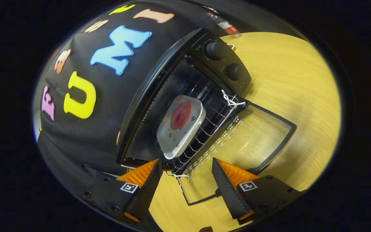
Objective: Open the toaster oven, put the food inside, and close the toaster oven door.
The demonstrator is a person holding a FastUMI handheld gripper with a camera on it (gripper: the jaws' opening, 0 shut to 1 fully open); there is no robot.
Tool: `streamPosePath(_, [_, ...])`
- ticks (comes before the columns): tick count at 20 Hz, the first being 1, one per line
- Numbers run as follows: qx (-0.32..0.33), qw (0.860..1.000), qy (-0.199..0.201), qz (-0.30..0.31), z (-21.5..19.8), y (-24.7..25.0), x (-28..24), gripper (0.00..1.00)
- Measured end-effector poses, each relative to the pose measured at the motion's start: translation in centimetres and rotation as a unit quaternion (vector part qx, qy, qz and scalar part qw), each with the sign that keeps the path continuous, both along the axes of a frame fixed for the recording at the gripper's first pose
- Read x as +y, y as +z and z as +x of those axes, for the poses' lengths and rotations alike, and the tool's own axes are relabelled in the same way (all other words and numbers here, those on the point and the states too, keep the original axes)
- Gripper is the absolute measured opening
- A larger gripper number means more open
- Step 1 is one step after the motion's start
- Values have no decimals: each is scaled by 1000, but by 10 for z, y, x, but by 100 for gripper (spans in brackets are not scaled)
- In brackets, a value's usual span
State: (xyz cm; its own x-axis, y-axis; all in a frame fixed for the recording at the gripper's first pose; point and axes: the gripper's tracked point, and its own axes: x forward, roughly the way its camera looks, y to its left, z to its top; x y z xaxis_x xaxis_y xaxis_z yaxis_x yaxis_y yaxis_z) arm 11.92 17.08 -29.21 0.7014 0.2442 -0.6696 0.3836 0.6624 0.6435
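Gripper view: food placed, door left to close. Plate [181, 125] with a red patty [181, 115] resting on the wire rack [216, 120] inside the toaster oven [185, 80], beyond the tongs [185, 180]. Tongs released, gaping, holding nothing. Glass door [253, 135] lying flat open on the tabletop [301, 90], just ahead of the fingers. Next: catching the door's far edge, probably near the white string [232, 101], and swinging it up shut.

The oven mouth [172, 106] gapes; the plate [180, 125] fills its rack. The lowered door [237, 138] lies ahead of the spread, empty gripper [184, 180].
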Motion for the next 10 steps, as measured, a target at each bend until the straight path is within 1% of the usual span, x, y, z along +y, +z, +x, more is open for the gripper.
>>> streamPosePath(2, [-8,999,43,-30,-14,1,3,97])
streamPosePath(4, [-5,994,78,-72,-28,-4,0,97])
streamPosePath(7, [-8,983,130,-131,-47,-10,-6,98])
streamPosePath(10, [-1,968,174,-180,-65,-19,-12,98])
